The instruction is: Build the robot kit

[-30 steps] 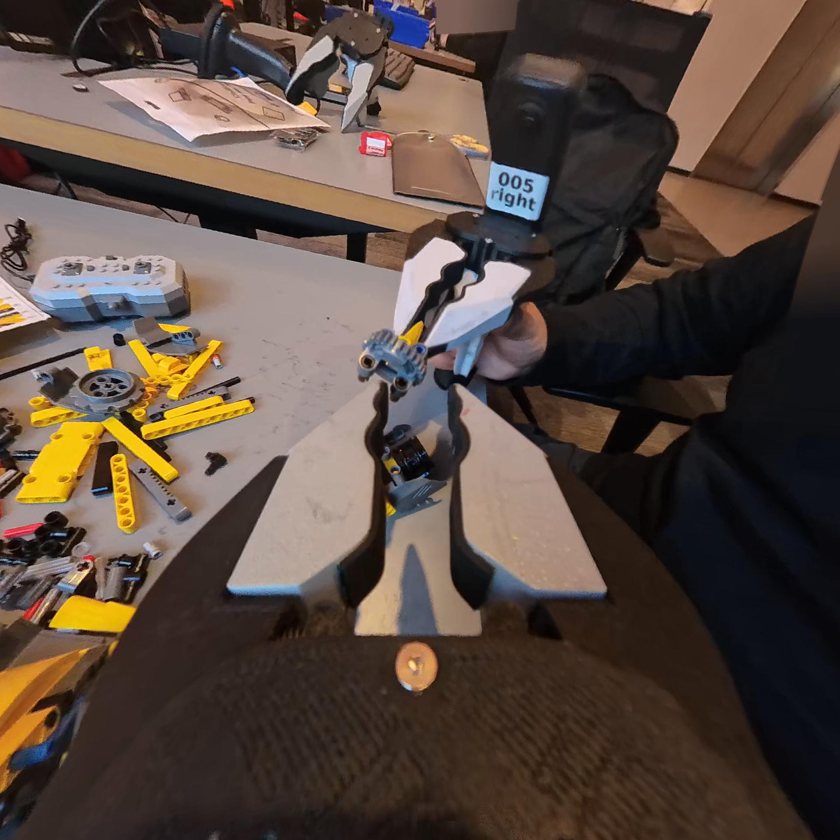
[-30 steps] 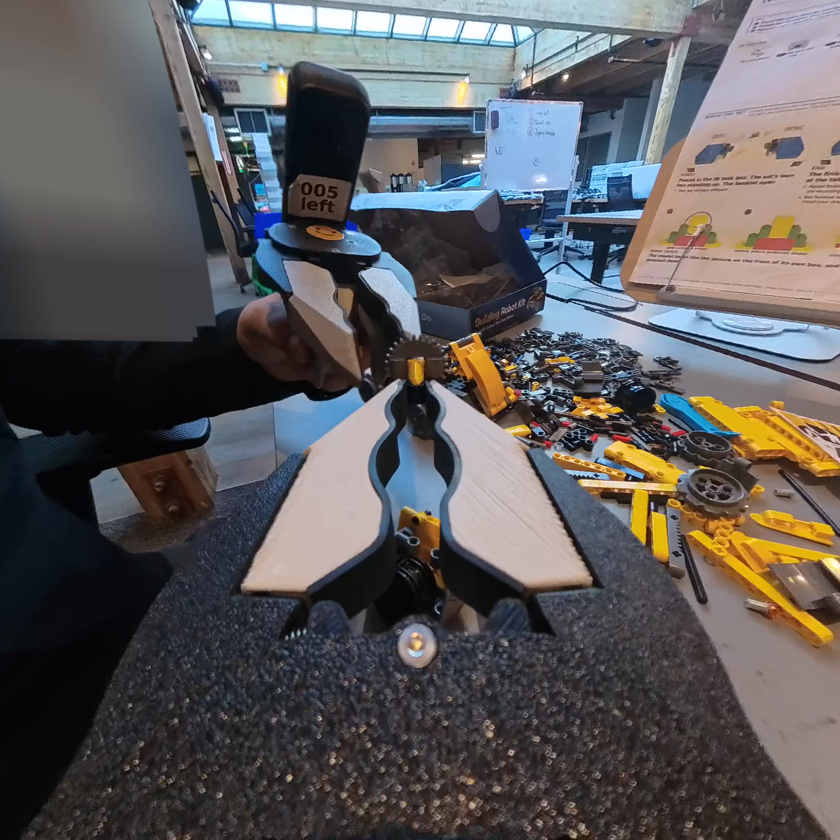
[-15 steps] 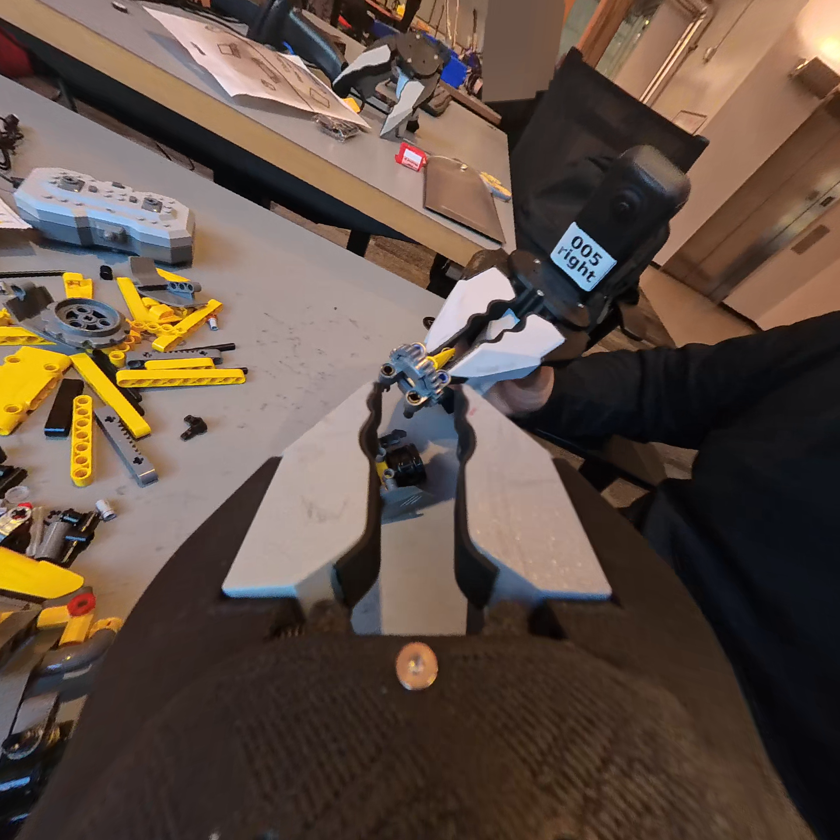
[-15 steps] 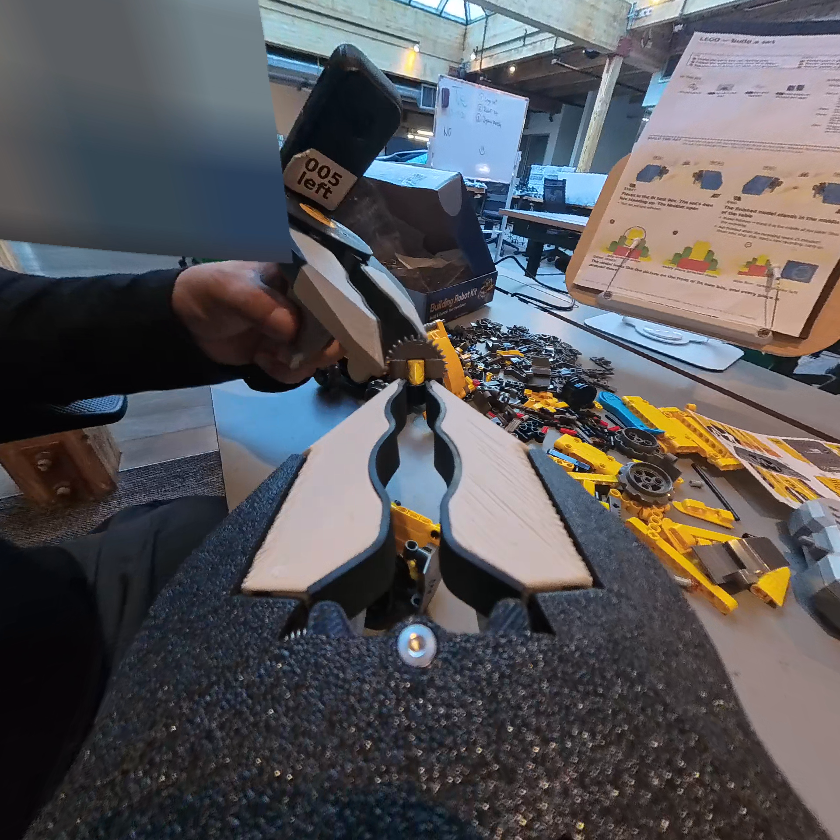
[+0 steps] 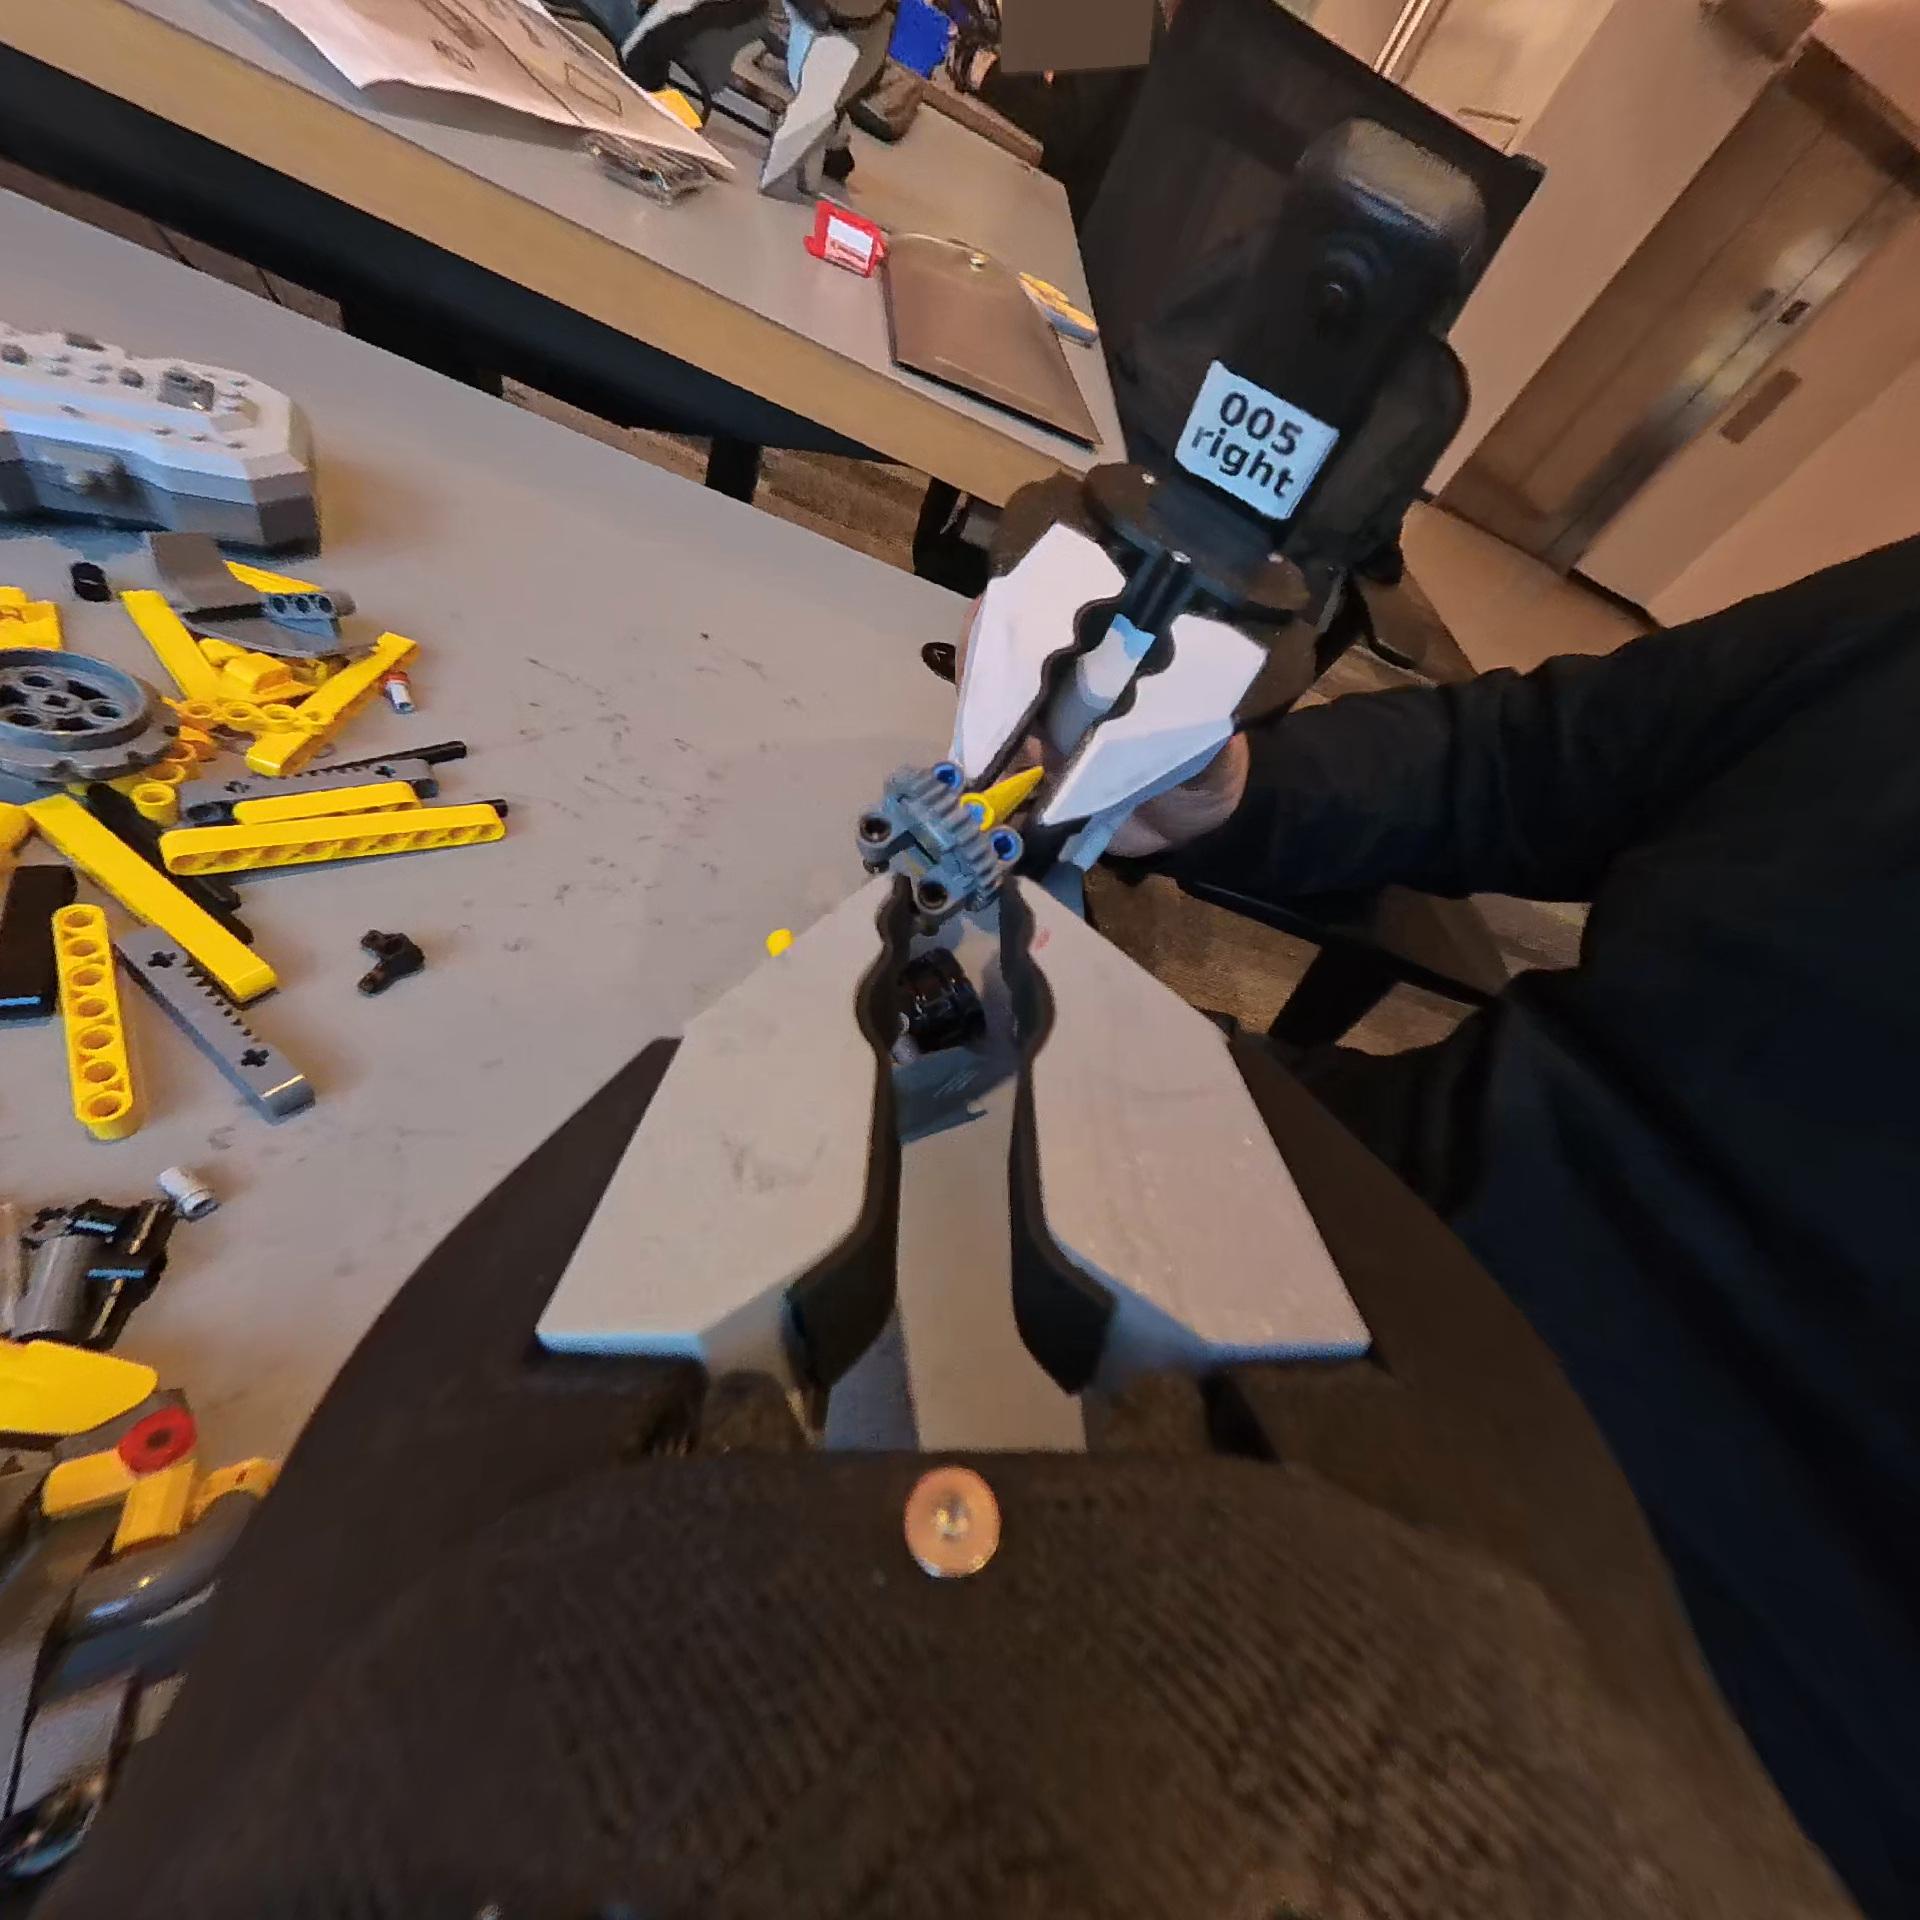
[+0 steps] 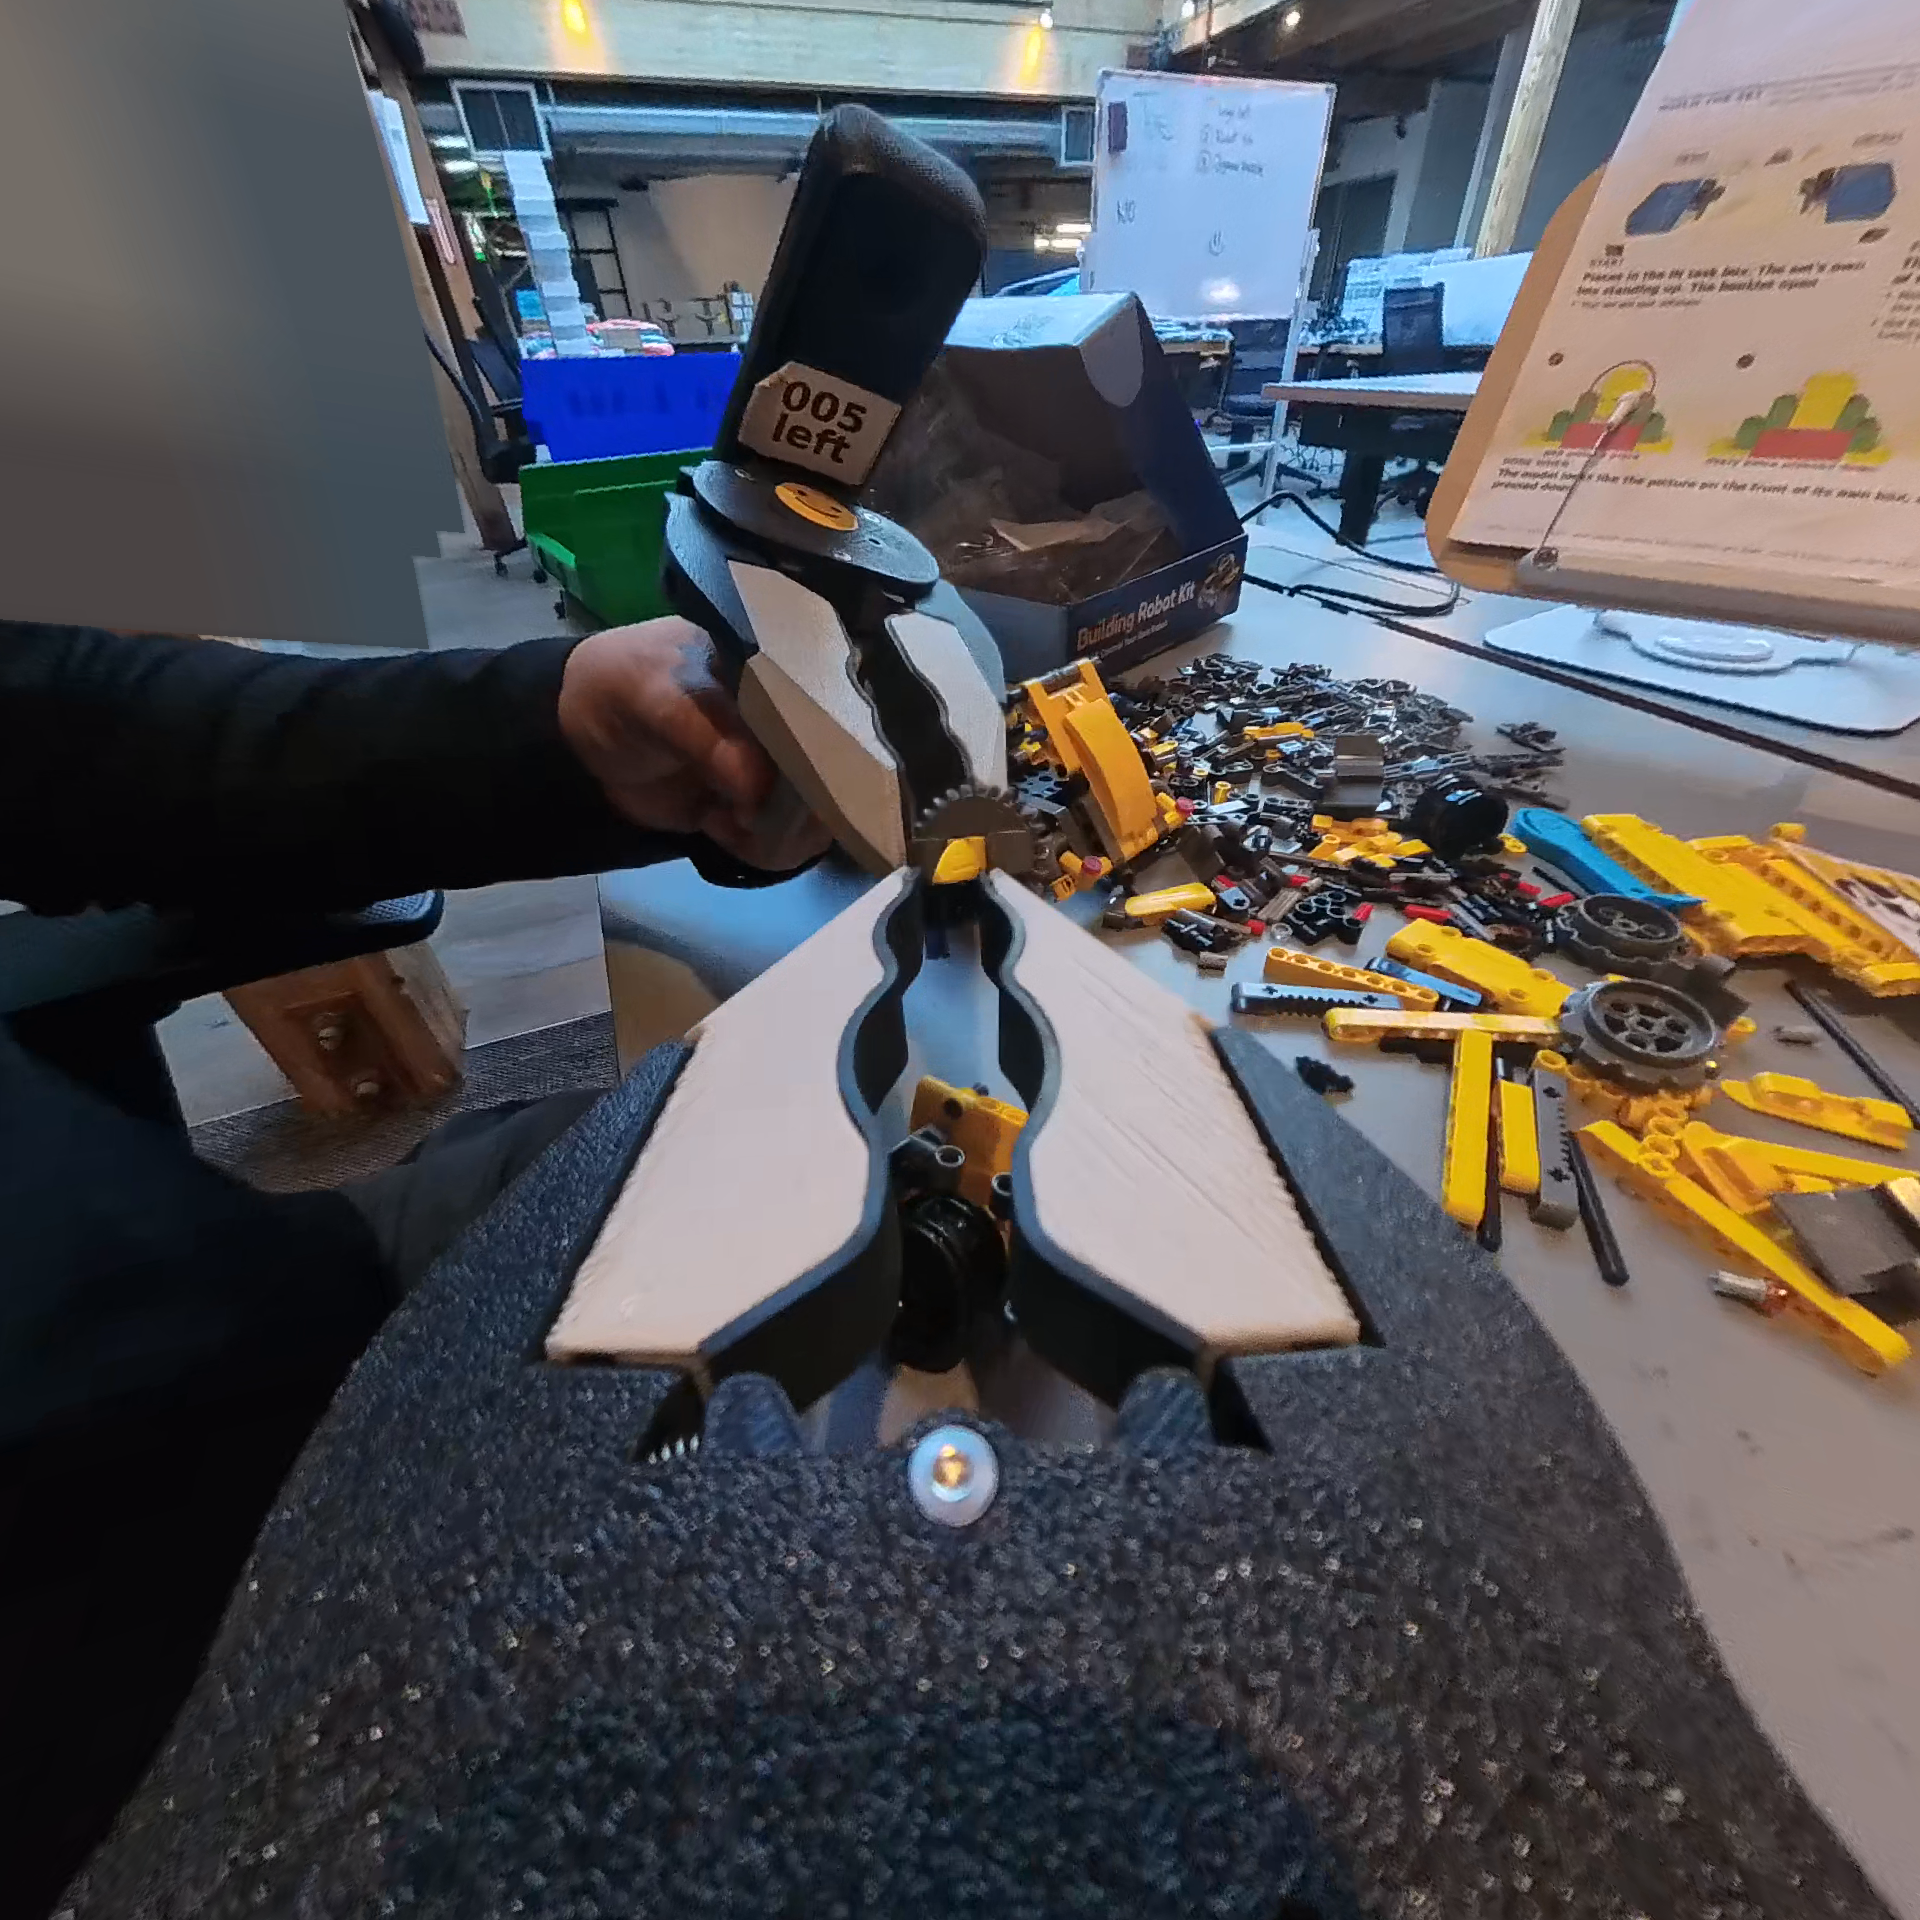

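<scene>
My left gripper (image 5: 940, 896) is shut on a small grey gear assembly with blue pins (image 5: 935, 831), held in the air above the table's near edge. My right gripper (image 6: 951, 883) faces it tip to tip and is shut on a yellow pointed piece (image 6: 956, 857) that sits against the grey gear (image 6: 977, 821). The right gripper (image 5: 1023, 795) and its yellow piece (image 5: 1003, 792) also show in the left wrist view. The left gripper (image 6: 940, 821) shows in the right wrist view. A black and yellow sub-assembly (image 6: 951, 1195) lies on the table below the fingers.
Loose yellow, black and grey building pieces (image 6: 1455, 935) cover the grey table (image 5: 644, 644). A grey hub block (image 5: 135, 447), dark wheels (image 6: 1642, 1029), an open kit box (image 6: 1091, 499) and an instruction stand (image 6: 1714, 312) stand around. A second table (image 5: 727, 239) lies behind. My two grippers' fingertips are within a few centimetres of each other. The grey hub block (image 5: 135, 447) lies around 25 cm away from my right fingertips.
Both grippers stay joined at the gear piece with the same grips. The pair has tilted and turned a little above the table edge, so the background has shifted in both views.
</scene>
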Tool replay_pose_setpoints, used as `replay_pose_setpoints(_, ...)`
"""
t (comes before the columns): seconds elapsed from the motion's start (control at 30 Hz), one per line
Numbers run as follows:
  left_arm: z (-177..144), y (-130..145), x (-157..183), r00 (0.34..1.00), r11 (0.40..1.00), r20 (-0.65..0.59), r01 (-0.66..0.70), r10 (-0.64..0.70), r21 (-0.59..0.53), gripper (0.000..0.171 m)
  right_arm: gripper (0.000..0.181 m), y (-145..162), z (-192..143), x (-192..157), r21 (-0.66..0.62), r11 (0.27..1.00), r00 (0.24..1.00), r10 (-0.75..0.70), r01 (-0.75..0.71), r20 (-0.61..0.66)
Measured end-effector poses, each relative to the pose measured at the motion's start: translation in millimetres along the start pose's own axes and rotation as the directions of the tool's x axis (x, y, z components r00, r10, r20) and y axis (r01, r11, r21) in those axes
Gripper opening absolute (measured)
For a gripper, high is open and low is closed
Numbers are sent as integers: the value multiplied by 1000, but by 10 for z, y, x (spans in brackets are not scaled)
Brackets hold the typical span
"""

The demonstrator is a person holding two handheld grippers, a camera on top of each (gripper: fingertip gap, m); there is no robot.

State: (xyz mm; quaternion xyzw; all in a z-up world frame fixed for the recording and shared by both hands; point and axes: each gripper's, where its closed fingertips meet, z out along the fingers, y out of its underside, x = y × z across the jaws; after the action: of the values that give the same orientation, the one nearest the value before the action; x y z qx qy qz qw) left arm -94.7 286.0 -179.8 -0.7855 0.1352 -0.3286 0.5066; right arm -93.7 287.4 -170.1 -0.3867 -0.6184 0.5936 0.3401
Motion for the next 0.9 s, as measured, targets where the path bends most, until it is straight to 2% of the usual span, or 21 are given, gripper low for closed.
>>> replay_pose_setpoints(0.2, 7, 24, -14, 1000, 1000, -19, 7, -7, -19, 14, 10, 63, -6, -20, -38, 999, 1000, 5, -4, 24)
replay_pose_setpoints(0.43, -3, 152, 4, 997, 988, -67, 21, -31, -152, 14, 11, 146, -10, -84, -103, 994, 998, -43, 48, 55)
replay_pose_setpoints(0.57, -12, 192, -18, 996, 983, -78, 26, -41, -183, 14, 12, 121, -47, -117, -95, 995, 995, -23, 33, 99)
replay_pose_setpoints(0.7, 10, 233, -15, 993, 981, -101, 33, -53, -193, 14, 14, 75, -144, -57, -101, 994, 991, -40, 53, 125)
replay_pose_setpoints(0.77, 26, 272, 20, 991, 977, -126, 15, -43, -211, 14, 17, 92, -190, 23, -150, 986, 989, -52, 72, 138)
replay_pose_setpoints(0.9, 82, 342, 88, 987, 962, -163, -59, 15, -268, 14, 20, 171, -188, -20, -248, 964, 960, -26, 98, 279)
